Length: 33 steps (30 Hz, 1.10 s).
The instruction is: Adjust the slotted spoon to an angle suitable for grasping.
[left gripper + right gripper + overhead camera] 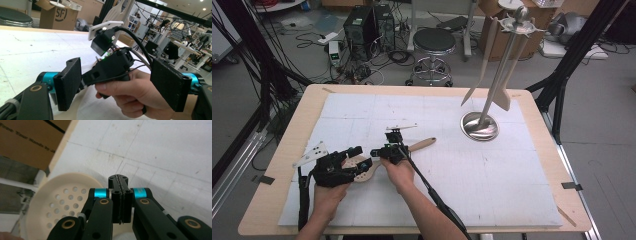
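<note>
On the white foam-covered tabletop point(492, 170), toward its near left part, lies a cream-coloured perforated skimmer spoon with a wooden handle point(419, 145). Its round slotted bowl lies between the person's two hands and its handle points away to the right, toward the middle of the tabletop.

In the right gripper view the skimmer's holed bowl point(65, 202) lies flat just below and to the left of the right gripper point(120, 195), whose jaws are pressed together pad against pad with nothing between them. The bowl sits beside the closed jaw tips, not inside them; whether they touch it cannot be told. In the high view the right gripper point(388, 150) hovers over the junction of bowl and handle, held in the right hand point(398, 172).

The left gripper point(354, 156) rests just to the left of the bowl, held in the left hand point(329, 192). In the left gripper view its jaws stand wide apart, and between them farther off is the right hand wrapped around its gripper; the skimmer is not between these jaws.

Farther off on the right of the tabletop stands a metal utensil rack with a round polished base point(480, 126), with two pale utensils point(484, 62) hanging from its top.
</note>
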Motion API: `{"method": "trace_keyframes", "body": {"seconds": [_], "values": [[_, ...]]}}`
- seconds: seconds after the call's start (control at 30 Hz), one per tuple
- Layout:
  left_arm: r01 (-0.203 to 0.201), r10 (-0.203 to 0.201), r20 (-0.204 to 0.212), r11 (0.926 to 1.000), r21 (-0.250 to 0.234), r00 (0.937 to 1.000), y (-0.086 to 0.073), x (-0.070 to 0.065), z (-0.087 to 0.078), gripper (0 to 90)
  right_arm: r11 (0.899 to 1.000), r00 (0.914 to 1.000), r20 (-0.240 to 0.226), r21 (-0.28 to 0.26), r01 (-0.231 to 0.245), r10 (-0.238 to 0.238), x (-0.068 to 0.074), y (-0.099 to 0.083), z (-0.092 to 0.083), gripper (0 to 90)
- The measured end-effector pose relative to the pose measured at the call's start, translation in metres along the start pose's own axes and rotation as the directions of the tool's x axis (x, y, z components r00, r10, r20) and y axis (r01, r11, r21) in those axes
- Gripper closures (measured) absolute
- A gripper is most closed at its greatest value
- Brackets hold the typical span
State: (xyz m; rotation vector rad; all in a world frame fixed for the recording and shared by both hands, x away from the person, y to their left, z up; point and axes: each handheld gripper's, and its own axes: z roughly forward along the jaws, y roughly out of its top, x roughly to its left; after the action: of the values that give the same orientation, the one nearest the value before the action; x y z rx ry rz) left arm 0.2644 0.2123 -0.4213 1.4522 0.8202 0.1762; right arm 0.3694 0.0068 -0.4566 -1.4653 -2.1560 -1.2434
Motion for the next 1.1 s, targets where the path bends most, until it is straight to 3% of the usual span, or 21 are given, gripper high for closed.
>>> {"method": "trace_keyframes", "body": {"seconds": [0.13,0.47,1.1], "values": [[0.002,-0.002,-0.003,0.9999,-0.01,1.0,0.001,0.0,-0.002,25.7,1.0,0.999,0.045,0.014,0.001,-0.002,0.001,0.001,0.007,90.0],[0.001,-0.001,-0.005,1.0,-0.005,1.0,0.001,0.002,-0.002,25.7,0.998,0.9975,0.06,0.057,0.033,-0.037,0.002,-0.002,0.012,90.0],[-0.006,0.006,0.005,1.0,0.0,1.0,0.0,-0.001,-0.001,25.9,0.994,0.9968,0.031,0.084,0.071,-0.074,-0.011,-0.028,-0.022,90.0]]}}
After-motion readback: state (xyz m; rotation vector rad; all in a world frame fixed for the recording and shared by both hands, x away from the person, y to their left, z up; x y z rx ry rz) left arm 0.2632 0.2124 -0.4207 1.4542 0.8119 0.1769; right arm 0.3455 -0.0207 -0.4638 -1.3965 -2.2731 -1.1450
